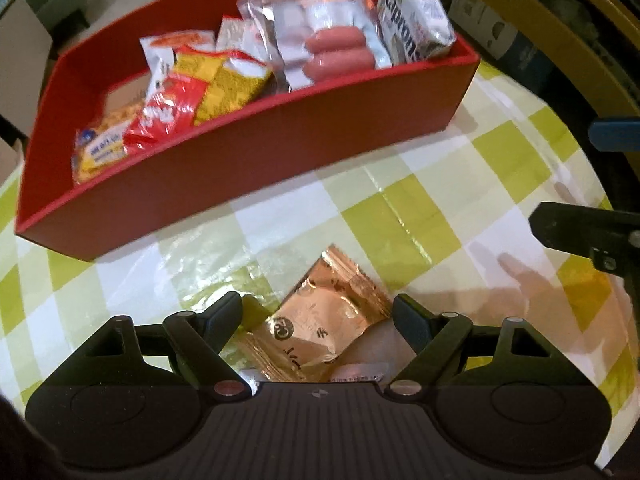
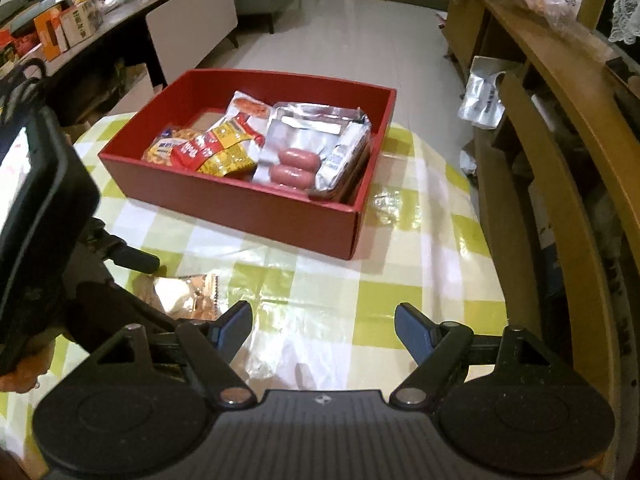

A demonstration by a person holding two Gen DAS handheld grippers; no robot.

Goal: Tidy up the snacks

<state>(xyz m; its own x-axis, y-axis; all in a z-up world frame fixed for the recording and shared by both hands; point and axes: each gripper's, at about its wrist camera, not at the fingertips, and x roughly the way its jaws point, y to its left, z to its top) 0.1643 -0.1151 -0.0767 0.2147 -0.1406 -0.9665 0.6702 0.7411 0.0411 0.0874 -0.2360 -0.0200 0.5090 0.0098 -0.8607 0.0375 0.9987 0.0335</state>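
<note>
My left gripper point(image 1: 318, 312) hangs low over the table point(image 1: 500, 152), tilted down, with its jaws spread wide on either side of a copper packet point(image 1: 320, 332). The packet lies flat on the checked cloth between my fingers, and I cannot tell whether either pad touches it. Its near edge runs out of sight under my gripper body.

In the right wrist view the left gripper point(image 2: 132, 276) shows at the left edge, reaching in low across the cloth, with the packet point(image 2: 180, 294) under its fingers.

My right gripper point(image 2: 324, 322) is held level above the near part of the table point(image 2: 420, 280), pointing toward the far side, its jaws wide apart and holding nothing. From the left wrist view the right gripper point(image 1: 560, 184) enters at the right edge, well apart from the packet.

Beyond both grippers sits the red box point(image 2: 240, 208), toward the far side of the table. Inside it, from left to right, lie a yellow bag point(image 2: 160, 152), red and yellow packets point(image 2: 216, 150), a sausage pack point(image 2: 296, 164) and a silver pack point(image 2: 344, 152) leaning against the right wall.
</note>
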